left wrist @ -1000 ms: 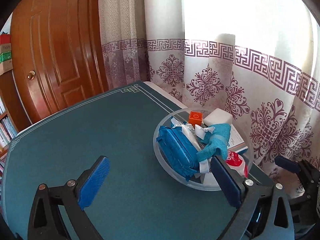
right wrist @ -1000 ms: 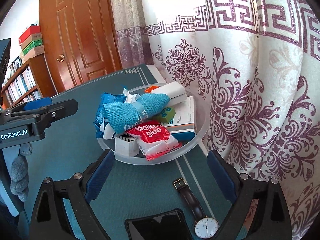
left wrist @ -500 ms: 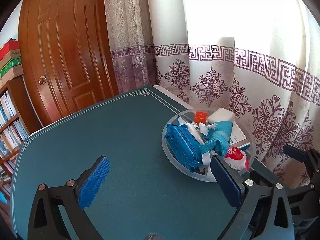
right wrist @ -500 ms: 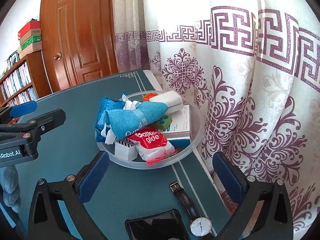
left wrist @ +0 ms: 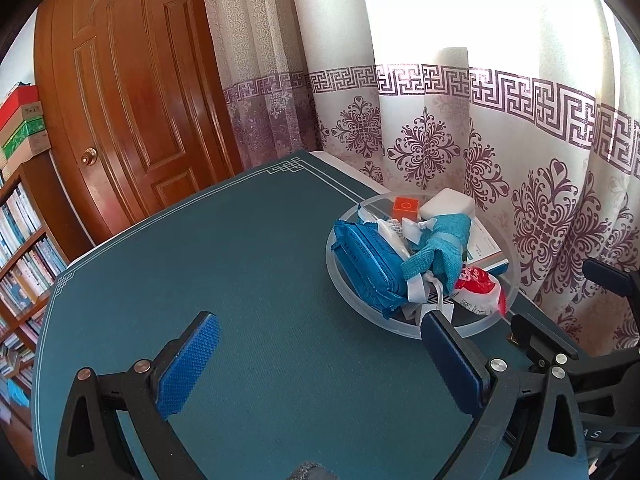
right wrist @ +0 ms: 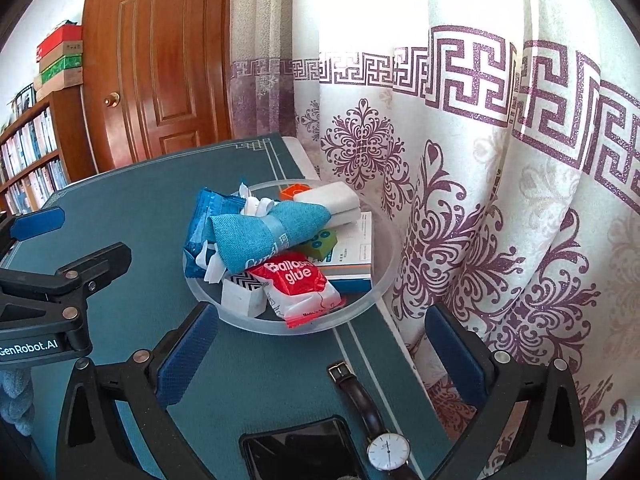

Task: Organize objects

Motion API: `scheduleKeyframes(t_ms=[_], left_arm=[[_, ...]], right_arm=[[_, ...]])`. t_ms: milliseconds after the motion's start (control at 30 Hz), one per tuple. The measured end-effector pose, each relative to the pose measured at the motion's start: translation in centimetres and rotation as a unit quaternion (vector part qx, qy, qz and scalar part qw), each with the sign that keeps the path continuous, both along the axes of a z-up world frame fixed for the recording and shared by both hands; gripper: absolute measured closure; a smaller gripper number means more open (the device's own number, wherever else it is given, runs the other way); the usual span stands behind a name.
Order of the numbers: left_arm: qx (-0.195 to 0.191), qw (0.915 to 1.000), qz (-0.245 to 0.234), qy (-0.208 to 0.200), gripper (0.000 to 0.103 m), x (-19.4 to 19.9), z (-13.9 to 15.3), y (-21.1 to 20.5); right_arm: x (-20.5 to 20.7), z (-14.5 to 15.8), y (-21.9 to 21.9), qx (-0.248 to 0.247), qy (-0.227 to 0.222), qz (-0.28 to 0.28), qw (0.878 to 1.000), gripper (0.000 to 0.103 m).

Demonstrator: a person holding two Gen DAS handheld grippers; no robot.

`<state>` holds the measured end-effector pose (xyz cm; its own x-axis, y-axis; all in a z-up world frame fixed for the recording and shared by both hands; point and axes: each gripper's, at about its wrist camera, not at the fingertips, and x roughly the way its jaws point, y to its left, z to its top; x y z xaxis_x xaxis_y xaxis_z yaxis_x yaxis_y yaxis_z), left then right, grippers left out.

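Note:
A clear round bowl (right wrist: 376, 288) (left wrist: 514, 280) near the table's right edge is piled with small goods: a teal rolled cloth (right wrist: 272, 236) (left wrist: 436, 248), a blue wipes pack (left wrist: 368, 264), a red balloon-glue packet (right wrist: 298, 278), a white block (right wrist: 332, 200), an orange cube (left wrist: 406, 208) and a booklet (right wrist: 356, 244). My right gripper (right wrist: 320, 344) stands open just short of the bowl, nothing between its fingers. My left gripper (left wrist: 320, 352) is open over bare mat, left of the bowl. A wristwatch (right wrist: 372, 412) and a dark phone (right wrist: 300, 452) lie below the right gripper.
The table carries a teal mat (left wrist: 220, 280). A patterned curtain (right wrist: 500, 200) hangs right against the table's right edge. A wooden door (left wrist: 132, 100) and bookshelves (left wrist: 20, 252) stand behind and to the left. The left gripper's body (right wrist: 52, 292) shows at the right view's left side.
Both views have pulled back and tilted up a little, so the bowl sits farther from the fingers. The right gripper's fingers have spread slightly wider. Nothing in the bowl moved.

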<state>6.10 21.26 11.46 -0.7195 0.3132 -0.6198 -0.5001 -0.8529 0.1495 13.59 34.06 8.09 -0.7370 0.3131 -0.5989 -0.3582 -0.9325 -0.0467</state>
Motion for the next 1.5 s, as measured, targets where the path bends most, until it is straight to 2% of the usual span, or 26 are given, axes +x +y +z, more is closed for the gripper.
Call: scheduleKeyframes(t_ms=[300,1167,1500], left_arm=[[-0.007,0.9999,0.010,-0.011,0.000,-0.7,-0.7,-0.3],[-0.007,0.9998,-0.008,-0.019,0.000,-0.5,-1.1,0.4],[-0.008,0.9997,-0.001,-0.021,0.000,-0.6,-1.1,0.0]], right_arm=[[-0.2,-0.4,0.6,-0.003,-0.005,-0.013,1.000,0.000],[-0.4,-0.8,0.7,-0.003,-0.011,-0.017,1.000,0.000],[-0.6,-1.3,0.2,-0.003,-0.016,-0.013,1.000,0.000]])
